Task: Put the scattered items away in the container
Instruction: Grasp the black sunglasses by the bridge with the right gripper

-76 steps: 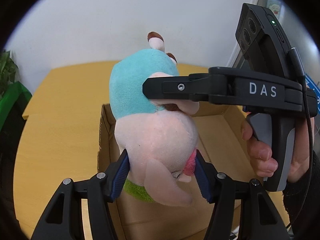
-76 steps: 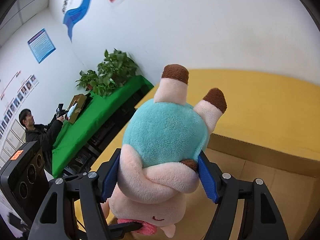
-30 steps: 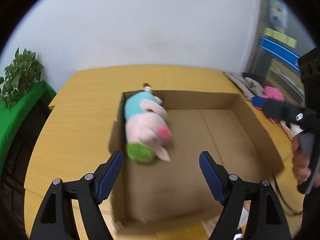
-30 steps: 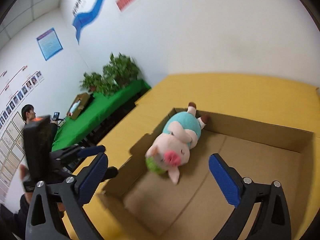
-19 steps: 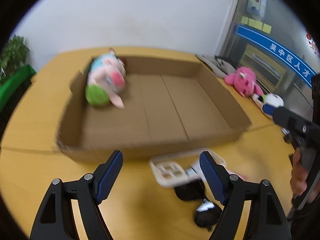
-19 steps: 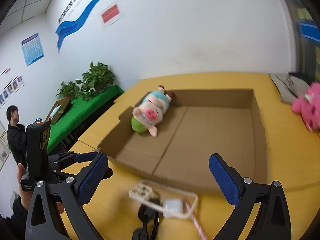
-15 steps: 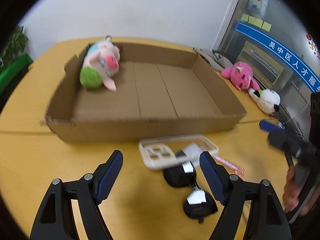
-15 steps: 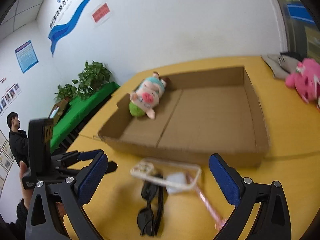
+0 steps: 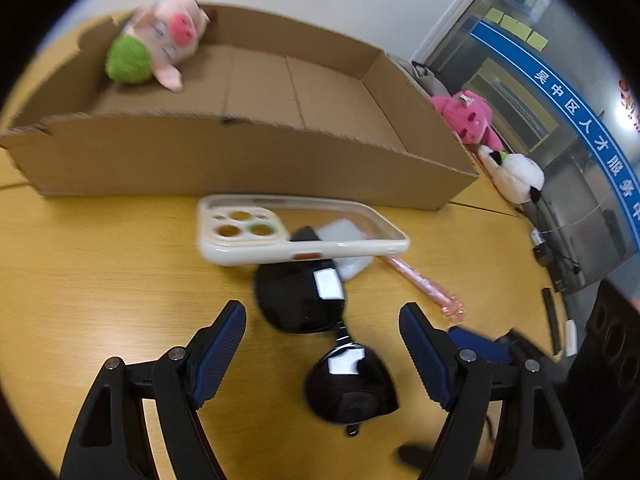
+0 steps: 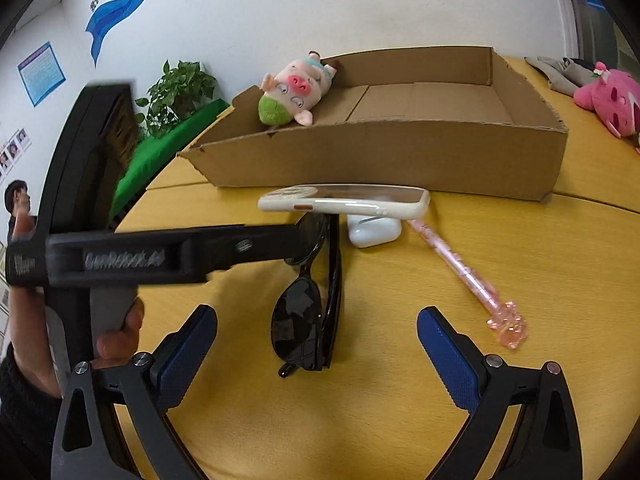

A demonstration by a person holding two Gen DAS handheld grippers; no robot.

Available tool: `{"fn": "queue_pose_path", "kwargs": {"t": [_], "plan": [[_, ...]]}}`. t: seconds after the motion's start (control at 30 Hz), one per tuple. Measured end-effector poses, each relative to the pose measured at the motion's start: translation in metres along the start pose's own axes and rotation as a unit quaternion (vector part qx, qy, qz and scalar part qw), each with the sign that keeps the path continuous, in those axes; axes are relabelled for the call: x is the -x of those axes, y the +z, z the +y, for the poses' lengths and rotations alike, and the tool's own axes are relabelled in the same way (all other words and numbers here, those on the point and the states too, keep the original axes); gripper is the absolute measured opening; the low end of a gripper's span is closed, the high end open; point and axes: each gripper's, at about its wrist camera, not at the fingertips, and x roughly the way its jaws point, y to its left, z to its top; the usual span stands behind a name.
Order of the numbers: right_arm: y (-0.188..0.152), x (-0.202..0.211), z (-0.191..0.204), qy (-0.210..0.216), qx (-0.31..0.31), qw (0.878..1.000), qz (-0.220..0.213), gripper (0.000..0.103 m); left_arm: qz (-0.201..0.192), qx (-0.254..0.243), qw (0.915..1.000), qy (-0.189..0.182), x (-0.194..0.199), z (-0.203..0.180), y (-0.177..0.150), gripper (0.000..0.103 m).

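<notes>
Upper left of the left wrist frame: pig plush [image 9: 160, 40] already lies in the cardboard box [image 9: 240, 152], so one item done. Centre: phone case [image 9: 288, 232], sunglasses [image 9: 320, 320], white earbud case [image 10: 374, 230] and pink pen [image 9: 420, 284] sit loose on the yellow surface [image 9: 100, 272], pink plush [image 9: 466, 118] and white plush [image 9: 516, 176] upper right, all left to go. Left claw [image 9: 322, 344] and right claw [image 10: 316, 356] both gape empty over the sunglasses.
</notes>
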Motion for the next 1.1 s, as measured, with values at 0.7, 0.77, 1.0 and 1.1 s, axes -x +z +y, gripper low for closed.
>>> {"fn": "queue_pose_path", "kwargs": {"t": [0.7,0.77,1.0,1.1], "plan": [[-0.04,0.017,0.026,0.01,0.064,0.998,0.009,0.017,0.041,0.024,0.9984,-0.029,-0.003,-0.014,-0.042,0.041],[-0.045,0.023,0.034,0.001,0.084,0.996,0.008,0.017,0.038,0.017,0.9989,-0.024,0.0,-0.017,-0.046,0.041],[-0.054,0.028,0.021,0.046,0.037,0.998,0.026,0.017,0.041,0.027,0.9984,-0.03,-0.003,-0.009,-0.048,0.036],[-0.058,0.028,0.025,0.051,0.042,0.997,0.03,0.017,0.043,0.026,0.9982,-0.034,-0.002,-0.009,-0.048,0.036]]}}
